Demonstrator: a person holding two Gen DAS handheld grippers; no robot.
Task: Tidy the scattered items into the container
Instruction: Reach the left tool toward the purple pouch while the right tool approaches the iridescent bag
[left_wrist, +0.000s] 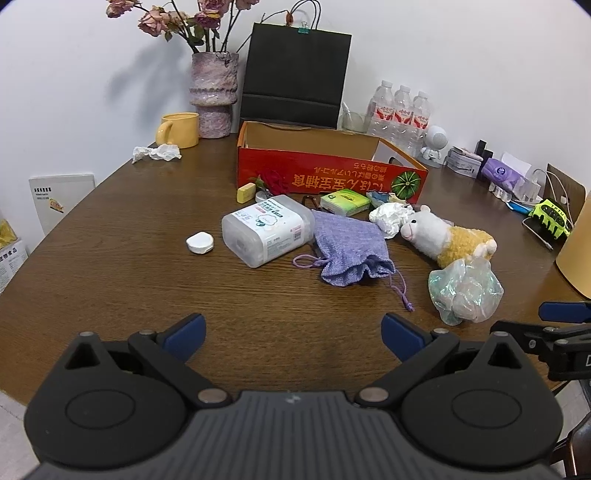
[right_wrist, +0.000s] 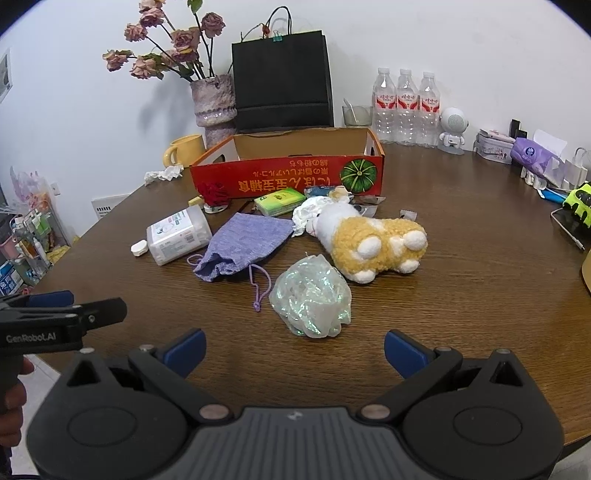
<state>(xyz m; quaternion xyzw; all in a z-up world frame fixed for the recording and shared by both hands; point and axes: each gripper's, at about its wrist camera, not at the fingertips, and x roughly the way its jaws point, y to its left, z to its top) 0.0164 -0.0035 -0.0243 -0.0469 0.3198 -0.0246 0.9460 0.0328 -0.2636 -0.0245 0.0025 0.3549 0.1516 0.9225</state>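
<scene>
Both pairs of blue-tipped fingers stand wide apart and empty: the left gripper (left_wrist: 293, 332) and the right gripper (right_wrist: 294, 349) hover side by side over the near edge of a round wooden table (left_wrist: 122, 280). Toward the far edge sits an open red cardboard box (left_wrist: 328, 173). Scattered in front of it, mid-table, lie a clear plastic tub (left_wrist: 266, 229), a small white case (left_wrist: 200, 242), a purple drawstring pouch (left_wrist: 349, 251), a green tissue pack (left_wrist: 345, 201), a stuffed toy (right_wrist: 369, 243) and a crumpled shiny bag (right_wrist: 312, 297), nearest the right gripper. Behind the box stand a vase (left_wrist: 214, 96), a yellow mug (left_wrist: 179, 129), a black bag (left_wrist: 295, 74) and water bottles (left_wrist: 400, 110).
</scene>
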